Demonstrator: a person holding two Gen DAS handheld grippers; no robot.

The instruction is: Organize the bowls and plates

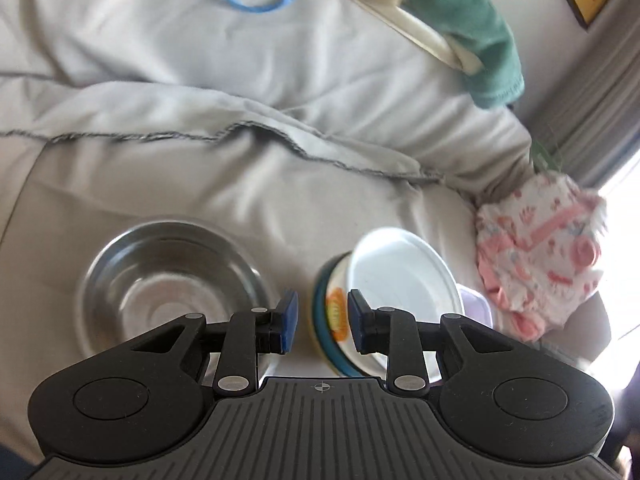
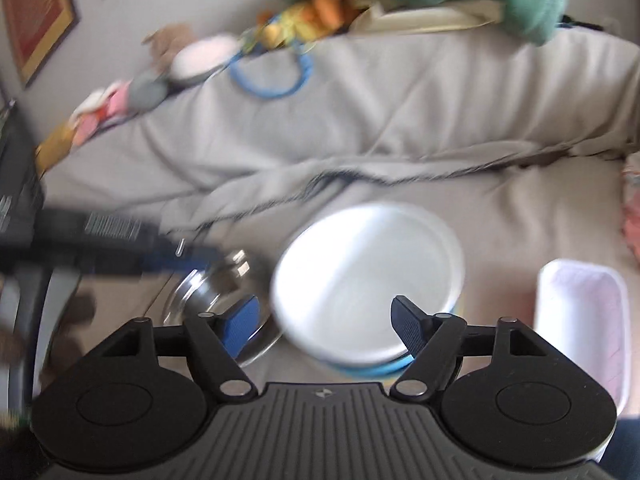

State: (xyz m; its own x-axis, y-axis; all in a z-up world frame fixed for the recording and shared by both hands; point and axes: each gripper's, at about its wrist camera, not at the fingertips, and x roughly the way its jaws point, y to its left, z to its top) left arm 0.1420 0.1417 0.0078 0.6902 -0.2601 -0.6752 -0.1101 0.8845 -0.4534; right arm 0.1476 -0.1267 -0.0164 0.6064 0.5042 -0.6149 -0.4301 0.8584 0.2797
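A silver steel bowl (image 1: 168, 280) was seen; a white plate (image 1: 404, 276) topped a blue-rimmed, orange-patterned bowl (image 1: 334, 320); pink-printed cloth (image 1: 536, 260) lay right.

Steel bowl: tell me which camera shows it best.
Left wrist. The steel bowl lies nearly whole and fairly sharp there, inside visible. The right wrist view catches only a blurred part, cut off by the right gripper's finger.

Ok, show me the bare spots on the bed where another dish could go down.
Free: the sheet behind the steel bowl, up to the blanket's stitched edge. Also the sheet beyond the white plate, toward the blanket. Crowded: steel bowl, plate stack and pale tub sit close in a row, with pink cloth at the right.
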